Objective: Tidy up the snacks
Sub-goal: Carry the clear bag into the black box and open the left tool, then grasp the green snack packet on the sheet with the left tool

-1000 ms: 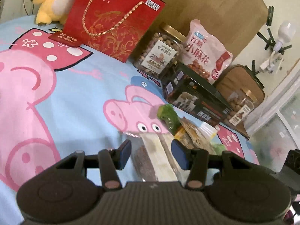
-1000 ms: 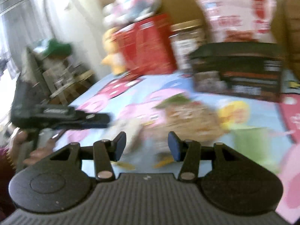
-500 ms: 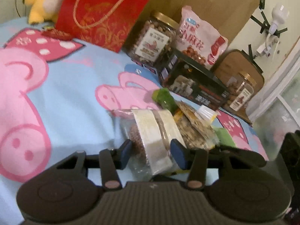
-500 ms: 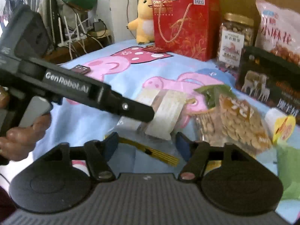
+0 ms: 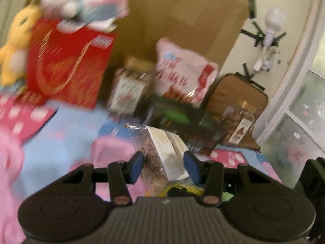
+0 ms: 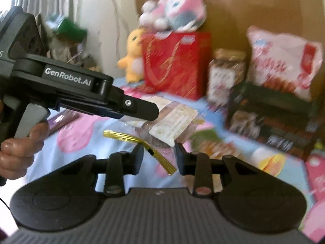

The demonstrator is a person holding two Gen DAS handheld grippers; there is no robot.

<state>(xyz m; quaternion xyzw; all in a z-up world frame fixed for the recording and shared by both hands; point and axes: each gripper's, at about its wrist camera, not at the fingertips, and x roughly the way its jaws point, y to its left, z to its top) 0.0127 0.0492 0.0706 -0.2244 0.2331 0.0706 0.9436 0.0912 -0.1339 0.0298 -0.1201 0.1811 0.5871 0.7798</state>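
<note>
A clear snack bag (image 5: 162, 142) with a white label sits between the blue pads of my left gripper (image 5: 164, 166), which is shut on it and holds it above the pig-print sheet (image 5: 67, 134). In the right wrist view the left gripper (image 6: 146, 111) reaches in from the left, a hand on its handle, with the snack bag (image 6: 174, 122) hanging from its tip. The bag's gold twist tie (image 6: 126, 137) trails down between the fingers of my right gripper (image 6: 159, 156). Its jaws are closing, and the pads stand apart from the tie.
Along the brown board at the back stand a red gift bag (image 6: 174, 65), a nut jar (image 6: 225, 77), a pink snack bag (image 6: 282, 61) and a dark box (image 6: 272, 113). A green-topped snack bag (image 6: 211, 144) lies on the sheet. A second jar (image 5: 239, 122) stands at the right.
The left gripper has risen and lifted the clear bag off the sheet. The right gripper's jaws have narrowed around the bag's tied end and gold tie.
</note>
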